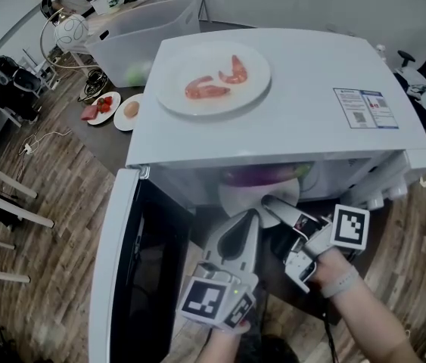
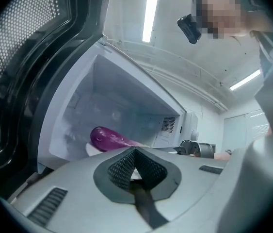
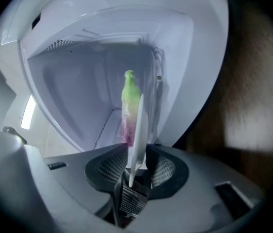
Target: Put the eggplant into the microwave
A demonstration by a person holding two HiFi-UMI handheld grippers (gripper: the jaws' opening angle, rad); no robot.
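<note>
The purple eggplant [image 1: 262,176] with its green cap lies on a white plate [image 1: 235,197] inside the open white microwave [image 1: 296,119]. In the left gripper view the eggplant [image 2: 108,139] shows low in the cavity. In the right gripper view the eggplant [image 3: 130,106] lies behind the plate's rim [image 3: 137,140]. My right gripper [image 1: 270,202] [image 3: 135,154] is at the cavity mouth with its jaws spread wide. The plate's rim stands between them with small gaps. My left gripper [image 1: 255,213] [image 2: 135,152] points into the opening beside it, jaws together.
The microwave door [image 1: 114,263] hangs open at the left. On the microwave's top stands a plate [image 1: 169,89] with shrimps [image 1: 216,82]. Behind are a clear plastic bin [image 1: 137,36] and two small food plates [image 1: 105,106] on a brown table.
</note>
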